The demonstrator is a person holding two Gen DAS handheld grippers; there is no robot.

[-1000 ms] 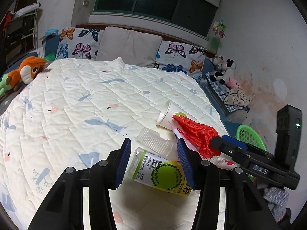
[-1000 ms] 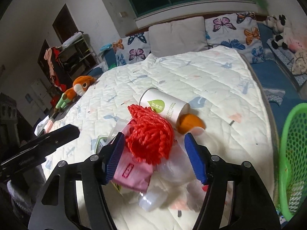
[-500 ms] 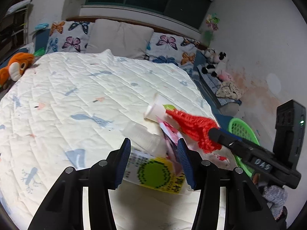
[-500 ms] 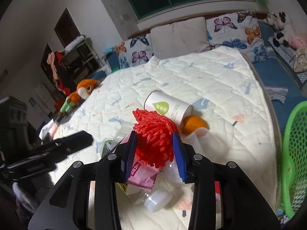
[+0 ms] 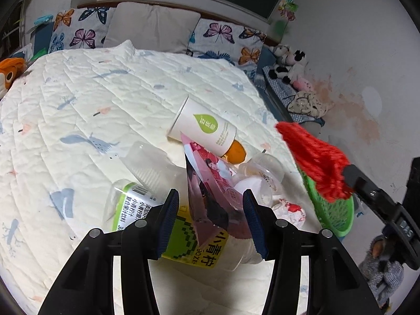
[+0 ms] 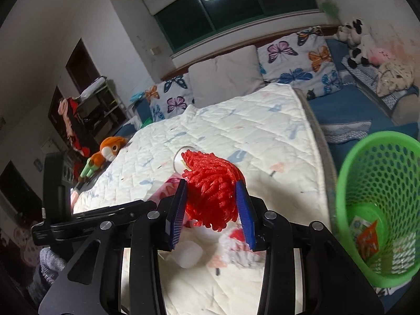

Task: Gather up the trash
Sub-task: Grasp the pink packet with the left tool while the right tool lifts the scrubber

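Lifted red mesh bundle (image 6: pixel 211 195), right hand-held gripper (image 6: pixel 212 210)

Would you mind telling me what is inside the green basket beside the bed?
Inside the green basket, a few colourful wrappers lie at the bottom, one orange and one white with green. Anything beneath them or behind the near wall is hidden.

Butterfly pillows (image 5: pixel 78 30) and an orange plush toy (image 6: pixel 109 149) on the quilted bed (image 5: pixel 105 92)
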